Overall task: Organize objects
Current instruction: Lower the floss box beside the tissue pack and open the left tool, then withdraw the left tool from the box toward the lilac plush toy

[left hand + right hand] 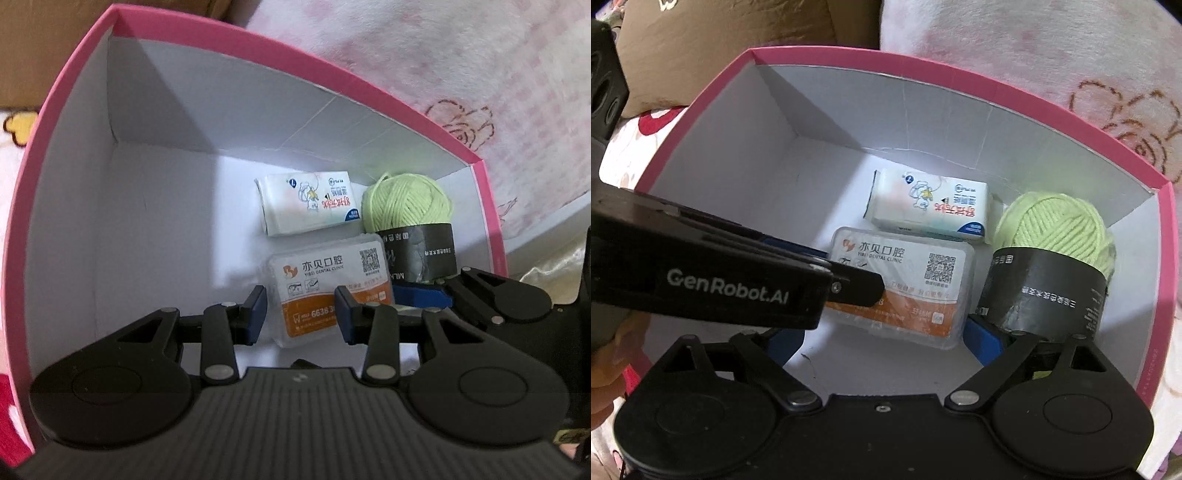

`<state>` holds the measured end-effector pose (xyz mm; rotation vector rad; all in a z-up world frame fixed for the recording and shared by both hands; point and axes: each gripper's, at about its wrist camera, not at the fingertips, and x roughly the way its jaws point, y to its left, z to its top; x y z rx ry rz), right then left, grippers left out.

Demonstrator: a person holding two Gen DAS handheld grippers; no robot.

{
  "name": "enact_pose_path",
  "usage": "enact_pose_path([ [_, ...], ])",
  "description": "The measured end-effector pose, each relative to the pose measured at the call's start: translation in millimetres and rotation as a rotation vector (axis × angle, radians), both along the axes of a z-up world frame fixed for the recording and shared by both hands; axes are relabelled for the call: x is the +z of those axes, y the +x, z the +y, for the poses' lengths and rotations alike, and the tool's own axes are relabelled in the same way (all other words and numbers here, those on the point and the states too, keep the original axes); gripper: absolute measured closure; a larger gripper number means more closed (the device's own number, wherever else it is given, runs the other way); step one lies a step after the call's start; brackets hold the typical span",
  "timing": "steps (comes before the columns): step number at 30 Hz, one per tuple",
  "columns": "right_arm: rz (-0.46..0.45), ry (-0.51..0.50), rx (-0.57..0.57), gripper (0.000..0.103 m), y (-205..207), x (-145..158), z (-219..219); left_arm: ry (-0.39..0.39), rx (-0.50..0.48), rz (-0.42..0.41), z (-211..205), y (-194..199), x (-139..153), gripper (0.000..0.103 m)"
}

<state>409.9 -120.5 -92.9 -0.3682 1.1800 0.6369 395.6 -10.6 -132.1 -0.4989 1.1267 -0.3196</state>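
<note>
A pink box [66, 110] with a white inside holds three things at its right end: a white tissue pack [308, 206], a clear floss-pick case [325, 291] with an orange label, and a green yarn ball [410, 206] with a black band. My left gripper [301, 314] is open, its blue pads on either side of the case, not touching it. In the right wrist view the box [713, 85] holds the tissue pack [931, 206], case [905, 288] and yarn [1052, 236]. My right gripper [886, 339] is open, low in front of the case; its right pad is next to the yarn band.
The box rests on a pale pink blanket [443, 66] with a flower print. A brown cushion [720, 40] lies behind the box. The left gripper's body [713, 280] crosses the left of the right wrist view. The box's left half shows bare white floor [159, 229].
</note>
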Motion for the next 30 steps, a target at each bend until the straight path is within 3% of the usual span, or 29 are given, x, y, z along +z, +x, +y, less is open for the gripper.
enact_pose_path([
  [4, 0.014, 0.008, -0.017, 0.029, 0, -1, -10, 0.056, -0.027, -0.039, -7, -1, 4, 0.068],
  [6, 0.001, 0.005, -0.031, 0.044, -1, -2, -16, 0.076, -0.042, -0.051, -10, -1, 5, 0.068],
  [12, -0.087, 0.020, -0.070, 0.058, -8, 3, -25, 0.085, -0.046, -0.064, -11, -5, 10, 0.068],
  [17, -0.194, -0.011, -0.048, 0.060, -15, 7, -21, 0.084, -0.051, -0.048, -11, -5, 9, 0.068],
  [23, -0.219, -0.010, -0.076, 0.063, -20, 6, -32, 0.097, -0.030, -0.058, -22, 0, 5, 0.069],
  [30, -0.274, 0.118, -0.040, 0.061, -41, 22, -41, 0.143, -0.045, -0.073, -32, 3, 6, 0.072],
])
